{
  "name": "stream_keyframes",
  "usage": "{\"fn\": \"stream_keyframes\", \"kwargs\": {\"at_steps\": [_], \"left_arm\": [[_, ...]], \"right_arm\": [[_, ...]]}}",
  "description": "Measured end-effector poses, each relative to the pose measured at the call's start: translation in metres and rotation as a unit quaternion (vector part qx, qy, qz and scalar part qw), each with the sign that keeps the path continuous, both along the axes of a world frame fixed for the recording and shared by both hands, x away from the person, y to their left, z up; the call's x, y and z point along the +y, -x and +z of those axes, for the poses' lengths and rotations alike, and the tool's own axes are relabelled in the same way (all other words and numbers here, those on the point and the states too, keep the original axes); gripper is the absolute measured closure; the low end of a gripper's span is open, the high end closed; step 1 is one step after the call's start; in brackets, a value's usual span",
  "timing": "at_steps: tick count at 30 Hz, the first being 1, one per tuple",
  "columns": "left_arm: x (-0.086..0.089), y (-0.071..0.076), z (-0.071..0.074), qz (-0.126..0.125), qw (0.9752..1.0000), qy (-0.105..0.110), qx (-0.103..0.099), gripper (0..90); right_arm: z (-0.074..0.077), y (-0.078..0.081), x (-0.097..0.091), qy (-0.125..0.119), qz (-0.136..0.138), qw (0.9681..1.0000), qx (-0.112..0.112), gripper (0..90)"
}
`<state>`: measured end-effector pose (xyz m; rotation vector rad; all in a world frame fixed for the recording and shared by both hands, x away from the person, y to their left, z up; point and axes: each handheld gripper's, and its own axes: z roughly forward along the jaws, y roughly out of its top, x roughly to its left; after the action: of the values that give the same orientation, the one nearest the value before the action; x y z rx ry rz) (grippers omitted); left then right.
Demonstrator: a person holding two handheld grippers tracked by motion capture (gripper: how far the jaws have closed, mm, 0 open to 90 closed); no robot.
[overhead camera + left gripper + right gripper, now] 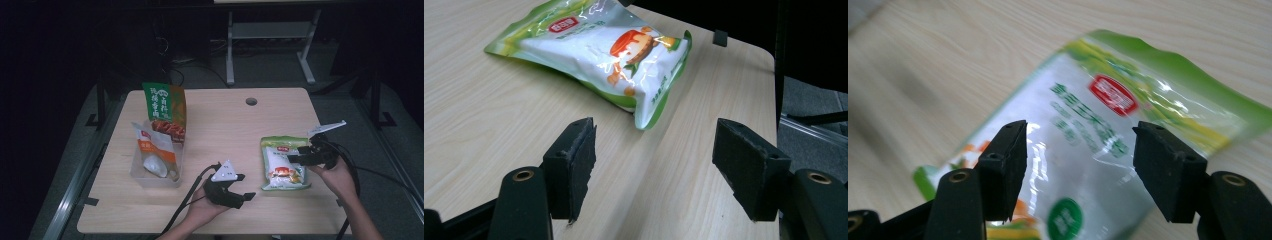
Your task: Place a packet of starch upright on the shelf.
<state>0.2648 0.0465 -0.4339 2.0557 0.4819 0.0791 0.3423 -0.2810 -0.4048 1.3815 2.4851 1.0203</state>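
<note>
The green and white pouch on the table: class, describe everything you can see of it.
The pouch is a glossy plastic bag, white in the middle with green edges, a red label near its top and an orange food picture lower down. It looks sealed and slightly puffed, lying flat on the wooden table. The right gripper hovers over it with jaws open; whether it touches is unclear.

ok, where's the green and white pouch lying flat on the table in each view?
High view: green and white pouch lies right of centre, under the right tongs.
Left gripper view: upper centre, beyond the open jaws of the left tongs.
Right gripper view: centre, behind the open jaws.
Shared landmark: the pouch's red logo.
</note>
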Motion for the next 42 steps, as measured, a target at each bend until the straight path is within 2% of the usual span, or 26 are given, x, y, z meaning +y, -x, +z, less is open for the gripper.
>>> {"fn": "stream_keyframes", "kwargs": {"at_steps": [4, 7, 11, 14, 15, 19, 22, 27, 33, 37, 42], "left_arm": [[-0.004, -0.001, 0.000, -0.001, 1.0000, 0.000, 0.003, 33.0], [-0.006, -0.001, -0.002, -0.002, 1.0000, -0.001, 0.006, 33.0], [-0.007, -0.001, -0.003, -0.004, 1.0000, -0.001, 0.007, 33.0], [-0.008, -0.001, -0.003, -0.006, 1.0000, 0.000, 0.007, 32.6], [-0.008, -0.001, -0.003, -0.007, 1.0000, -0.001, 0.006, 32.5], [-0.008, 0.000, -0.004, -0.005, 0.9999, 0.000, 0.009, 32.3], [-0.007, 0.000, -0.005, -0.003, 0.9999, -0.003, 0.009, 32.3], [-0.006, -0.002, -0.006, 0.001, 0.9999, -0.004, 0.010, 32.1], [-0.008, -0.003, -0.008, 0.007, 0.9998, -0.008, 0.017, 31.6], [-0.008, -0.004, -0.009, 0.011, 0.9997, -0.013, 0.018, 31.5], [-0.009, -0.007, -0.012, 0.018, 0.9995, -0.021, 0.019, 31.6]], "right_arm": [[-0.007, 0.000, -0.011, 0.012, -0.020, 0.9997, 0.005, 37.8], [-0.013, 0.000, -0.018, 0.011, -0.035, 0.9992, 0.015, 37.4], [-0.020, 0.000, -0.023, 0.014, -0.042, 0.9989, 0.014, 36.8], [-0.024, -0.001, -0.026, 0.011, -0.046, 0.9986, 0.023, 37.0], [-0.028, -0.001, -0.028, 0.007, -0.051, 0.9981, 0.034, 38.1], [-0.034, -0.001, -0.029, -0.001, -0.046, 0.9977, 0.050, 42.5], [-0.035, 0.001, -0.029, -0.022, -0.038, 0.9972, 0.060, 52.6], [-0.034, 0.003, -0.027, -0.027, -0.032, 0.9968, 0.068, 58.8], [-0.034, 0.010, -0.021, -0.031, -0.021, 0.9966, 0.073, 60.0], [-0.036, 0.017, -0.012, -0.049, -0.008, 0.9956, 0.079, 59.0], [-0.039, 0.023, -0.002, -0.059, 0.005, 0.9951, 0.079, 57.1]]}}
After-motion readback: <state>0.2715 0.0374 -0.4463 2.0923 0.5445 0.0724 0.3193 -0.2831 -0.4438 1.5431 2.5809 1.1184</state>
